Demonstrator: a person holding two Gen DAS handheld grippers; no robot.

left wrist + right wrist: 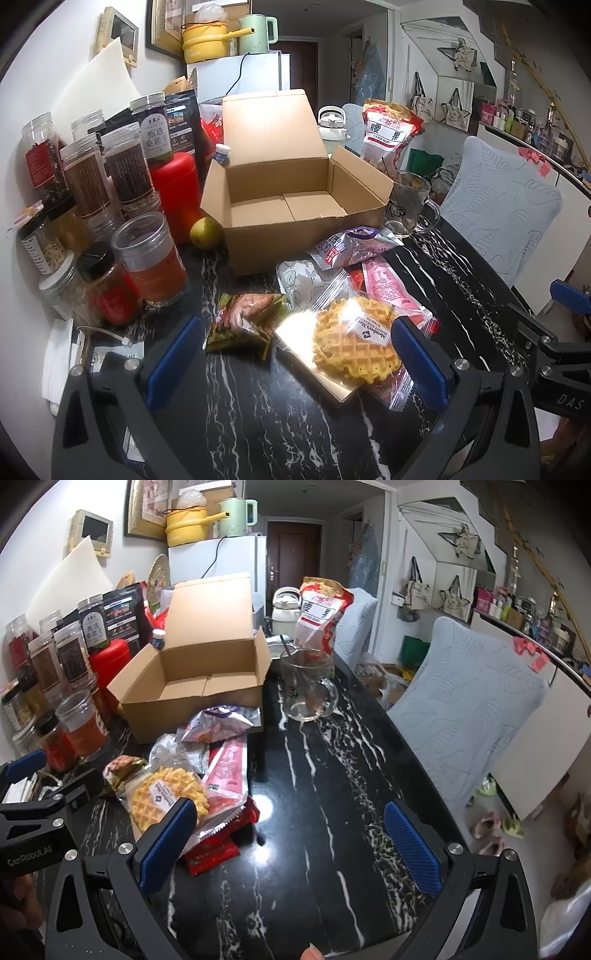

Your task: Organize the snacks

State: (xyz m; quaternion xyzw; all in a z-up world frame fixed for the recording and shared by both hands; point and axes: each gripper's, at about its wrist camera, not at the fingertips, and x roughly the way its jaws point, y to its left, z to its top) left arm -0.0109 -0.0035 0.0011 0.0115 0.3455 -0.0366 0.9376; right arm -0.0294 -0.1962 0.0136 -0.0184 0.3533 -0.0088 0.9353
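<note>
Clearly nothing is packed yet: the cardboard box sits open and empty at the back of the bench, and the snack packets lie in a loose heap just in front of it. Both my left tongs and right tongs stand wide open and grip nothing. The waffle packet lies on top of the heap, between the left jaws, so I judge it the sensible first pick: lower over it, close on the wrapper edges rather than the brittle waffle, lift clear and set it flat in the box. The green packet beside it and the pink packet underneath may drag along if I pinch too deep. The right tongs hover over bare bench, their left pad just beside the heap. I would watch the glass mug near the box's right wall, and the jars crowding its left.
</note>
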